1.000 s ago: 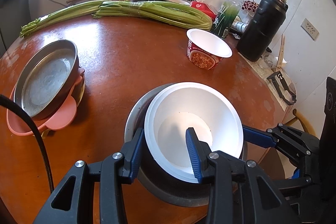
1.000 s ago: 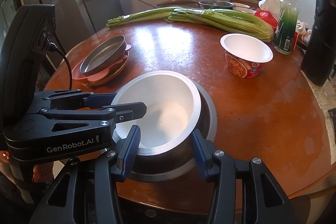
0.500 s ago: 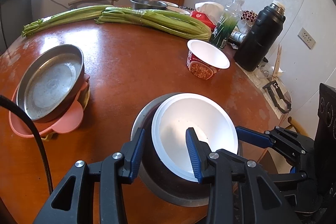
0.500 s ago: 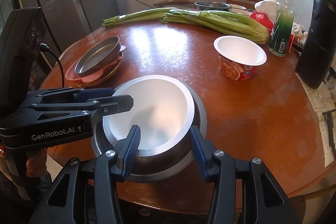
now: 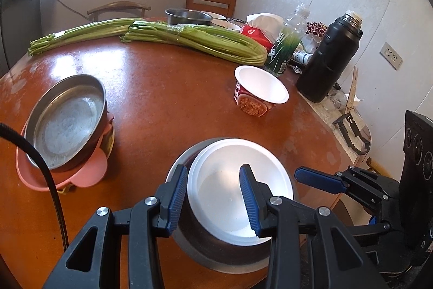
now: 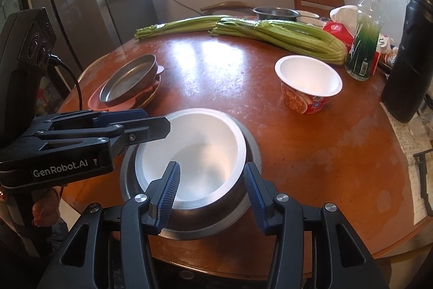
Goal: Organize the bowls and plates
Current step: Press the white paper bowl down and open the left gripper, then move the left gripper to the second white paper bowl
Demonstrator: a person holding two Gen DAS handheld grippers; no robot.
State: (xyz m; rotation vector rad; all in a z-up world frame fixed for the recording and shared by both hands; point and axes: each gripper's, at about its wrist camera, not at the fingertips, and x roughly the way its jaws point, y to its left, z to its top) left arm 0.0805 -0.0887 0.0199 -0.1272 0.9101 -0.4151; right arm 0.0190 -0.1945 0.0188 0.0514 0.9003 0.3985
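A white foam bowl (image 5: 238,191) sits nested in a steel bowl (image 5: 216,251) near the table's front edge; both show in the right wrist view, the white bowl (image 6: 200,151) inside the steel bowl (image 6: 243,194). My left gripper (image 5: 213,199) is open, its fingers on either side of the white bowl's left rim. My right gripper (image 6: 211,194) is open, straddling the near rim of the bowls. A steel pan (image 5: 65,123) lies on stacked pink plates (image 5: 89,172) at the left. A noodle cup bowl (image 5: 259,91) stands mid-right.
Two celery bunches (image 5: 194,42) lie across the back of the round wooden table (image 5: 162,88). A black thermos (image 5: 330,58), a green bottle (image 5: 286,45), a tissue pack and another steel bowl (image 5: 186,15) stand at the back right. Chairs stand behind.
Both grippers have drawn back and risen a little from the nested bowls, which stay on the table. The jaws stay open.
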